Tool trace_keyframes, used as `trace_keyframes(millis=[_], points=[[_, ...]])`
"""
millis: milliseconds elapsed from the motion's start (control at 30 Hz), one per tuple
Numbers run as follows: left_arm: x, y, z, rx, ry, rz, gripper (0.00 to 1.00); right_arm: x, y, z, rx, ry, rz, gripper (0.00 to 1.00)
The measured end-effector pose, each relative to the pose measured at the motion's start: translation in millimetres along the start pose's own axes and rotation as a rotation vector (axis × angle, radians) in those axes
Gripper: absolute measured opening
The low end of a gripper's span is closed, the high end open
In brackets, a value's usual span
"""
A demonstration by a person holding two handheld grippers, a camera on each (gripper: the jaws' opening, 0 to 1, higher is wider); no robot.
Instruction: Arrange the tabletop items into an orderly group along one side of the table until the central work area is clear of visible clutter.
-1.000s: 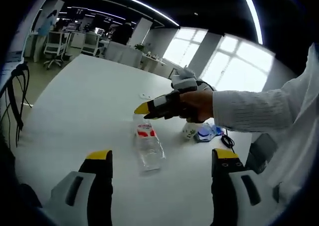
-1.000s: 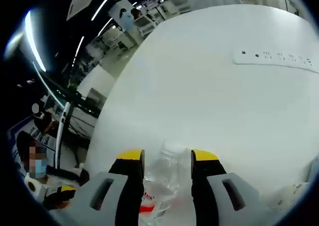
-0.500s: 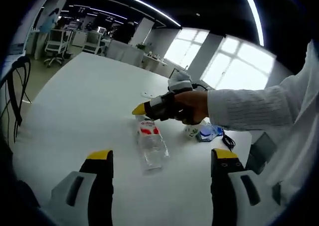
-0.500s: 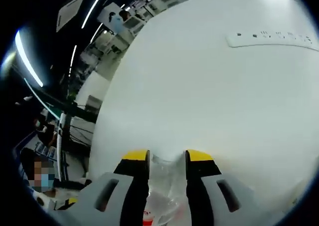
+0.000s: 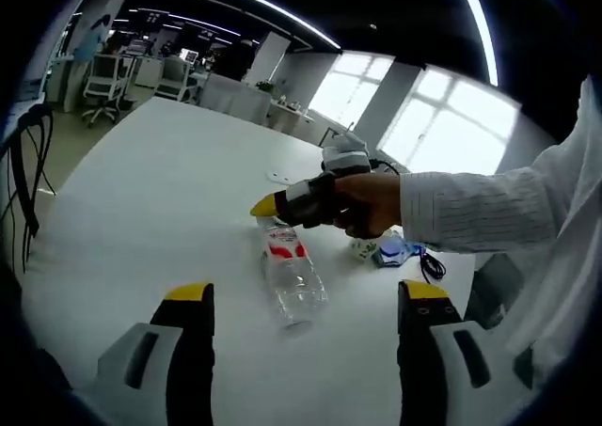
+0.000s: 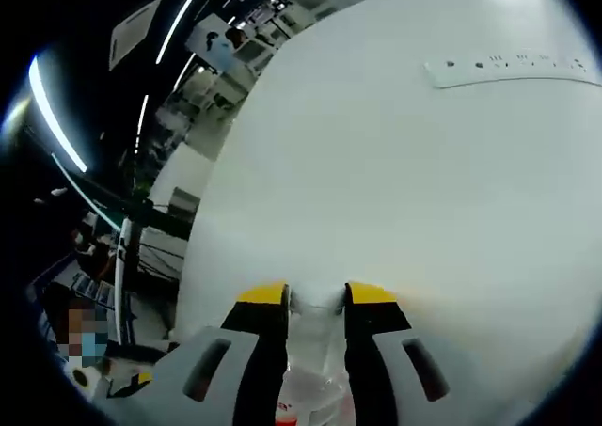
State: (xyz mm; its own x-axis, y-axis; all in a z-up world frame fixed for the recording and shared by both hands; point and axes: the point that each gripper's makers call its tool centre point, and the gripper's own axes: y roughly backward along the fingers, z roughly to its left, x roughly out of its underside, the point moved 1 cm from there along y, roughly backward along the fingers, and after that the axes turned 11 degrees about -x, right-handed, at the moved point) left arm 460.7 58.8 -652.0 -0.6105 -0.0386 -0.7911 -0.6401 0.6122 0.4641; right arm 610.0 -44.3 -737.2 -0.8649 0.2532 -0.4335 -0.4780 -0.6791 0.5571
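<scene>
Right gripper (image 6: 315,296), jaws closed on the bottle (image 5: 293,277), grasp step; next, carry it tableside; left gripper (image 5: 307,292) wide open, empty.

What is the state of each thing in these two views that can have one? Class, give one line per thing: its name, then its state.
Right gripper: jaws closed on the neck end of the bottle.
Left gripper: open, holding nothing, above the table.
Plastic bottle: clear, red label, lying on its side on the table.
Small white cup: upright beside the blue item.
Blue item: lying on the table; details unclear.
Power strip: flat on the table.
</scene>
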Motion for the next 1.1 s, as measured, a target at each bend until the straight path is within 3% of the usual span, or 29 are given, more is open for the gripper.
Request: trace_keyframes(millis=[300,433,800,933,1100], points=[[-3.8,-14.1,0.4,0.018,-0.019,0.009,0.81,5.3,16.6,19.1,-0.027,0.108,-0.034,0.20],[-1.7,-28.7,-0.3,0.041,-0.040,0.035,0.79,14.5,31.8,39.1,-0.051,0.166,-0.044,0.20],[13.2,-73.1,-26.9,0.203,-0.106,0.147,0.76,20.4,65.6,85.2,-0.140,0.386,-0.089,0.19],[13.6,-76.9,-37.1,0.243,-0.122,0.155,0.69,24.7,75.2,91.9,-0.139,0.430,-0.089,0.19],[18.4,-78.8,-45.9,0.279,-0.166,0.173,0.49,29.6,85.6,97.7,-0.143,0.462,-0.097,0.19]])
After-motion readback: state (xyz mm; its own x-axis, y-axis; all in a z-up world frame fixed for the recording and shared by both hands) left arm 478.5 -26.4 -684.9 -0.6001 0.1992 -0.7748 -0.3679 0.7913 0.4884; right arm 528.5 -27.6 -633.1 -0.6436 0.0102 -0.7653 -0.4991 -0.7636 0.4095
